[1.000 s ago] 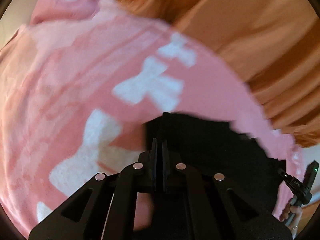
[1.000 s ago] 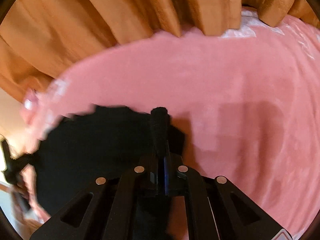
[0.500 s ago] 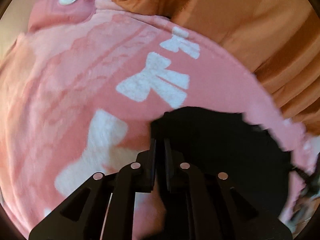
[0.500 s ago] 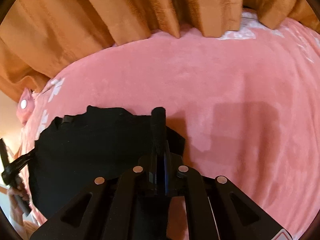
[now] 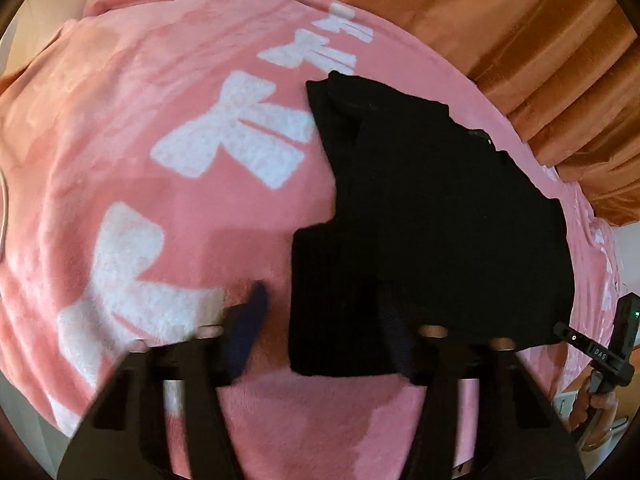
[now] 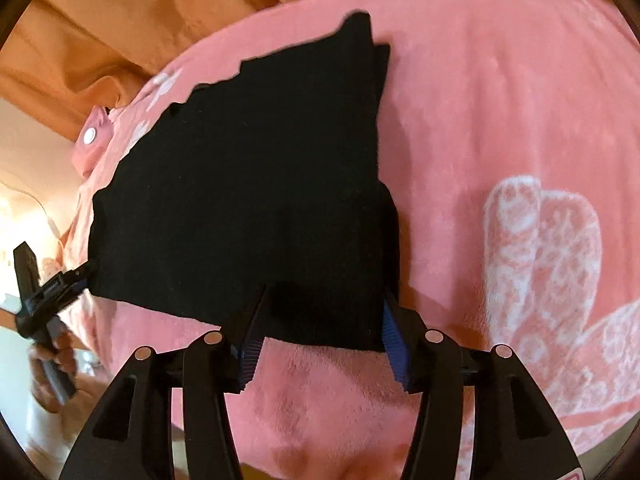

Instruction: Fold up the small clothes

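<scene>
Black garment (image 5: pixel 432 216) lies folded flat on a pink blanket (image 5: pixel 168 208) beside orange curtains (image 5: pixel 520 32). Left gripper (image 5: pixel 324 312) and right gripper (image 6: pixel 320 320) both spread wide at its near edge, holding nothing.

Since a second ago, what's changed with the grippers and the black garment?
Both grippers have let go: the left gripper and right gripper, shut on the black garment a second ago, now stand open. The garment, carried then, now lies flat on the pink blanket. Blanket and orange curtain are unchanged.
</scene>
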Demonstrator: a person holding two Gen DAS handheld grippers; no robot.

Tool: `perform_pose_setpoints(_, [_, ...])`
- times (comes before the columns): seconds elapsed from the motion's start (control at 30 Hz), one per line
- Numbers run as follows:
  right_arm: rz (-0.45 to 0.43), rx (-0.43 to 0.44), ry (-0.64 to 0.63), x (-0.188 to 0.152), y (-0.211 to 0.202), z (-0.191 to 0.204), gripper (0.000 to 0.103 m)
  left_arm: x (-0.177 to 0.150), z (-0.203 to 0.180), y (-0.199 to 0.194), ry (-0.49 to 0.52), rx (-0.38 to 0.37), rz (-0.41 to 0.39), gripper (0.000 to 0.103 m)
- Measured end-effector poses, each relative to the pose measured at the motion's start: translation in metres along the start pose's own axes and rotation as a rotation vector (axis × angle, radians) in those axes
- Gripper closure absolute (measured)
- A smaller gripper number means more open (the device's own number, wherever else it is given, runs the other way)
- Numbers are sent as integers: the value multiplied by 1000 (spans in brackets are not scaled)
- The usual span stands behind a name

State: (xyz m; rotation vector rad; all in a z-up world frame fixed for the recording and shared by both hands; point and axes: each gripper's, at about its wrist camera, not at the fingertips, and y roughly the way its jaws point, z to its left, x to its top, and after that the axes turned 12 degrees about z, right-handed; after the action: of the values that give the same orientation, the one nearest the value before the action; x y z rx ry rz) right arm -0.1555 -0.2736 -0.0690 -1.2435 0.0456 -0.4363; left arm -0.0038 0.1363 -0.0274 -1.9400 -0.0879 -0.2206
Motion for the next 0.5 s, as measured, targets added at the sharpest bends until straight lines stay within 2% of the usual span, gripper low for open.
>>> perform_pose_setpoints(0.03, [-3,-11,-17,2,-1,4,77,4,1,1,-10,-49,15,97])
perform_pose_setpoints(0.07, [-25,2,-32,4,-6,8,97,4,3,0,-22,-66,19,97])
perform_pose_setpoints(0.1, [-52,16,-35,4,-14,12,98,3,5,-6,-27,-77,3,97])
perform_pose_setpoints(0.17, [-132,3,-55,-2,-41,16,99,-8,6,-16,-7,-53,-15,99])
perform_pose_setpoints(0.23, [-156,-18,-39,-10,-53,7,101,-22,18,-9,-20,-26,25,100])
perform_pose_setpoints(0.27, [-130,-45,6,-16,-47,-6,101,-27,22,-3,-33,-22,50,100])
perform_pose_setpoints(0.3, [-58,-65,62,-20,-29,-21,101,-32,26,-2,-29,-40,33,100])
perform_pose_setpoints(0.33, [0,-60,86,-21,-14,-26,101,-32,25,-4,-9,-26,35,100])
perform_pose_setpoints(0.43, [-29,-163,-10,-23,-14,-5,101,-34,20,-6,21,29,23,100])
perform_pose_setpoints(0.5, [-14,-148,-16,-23,-10,1,99,-34,13,-13,24,25,16,100])
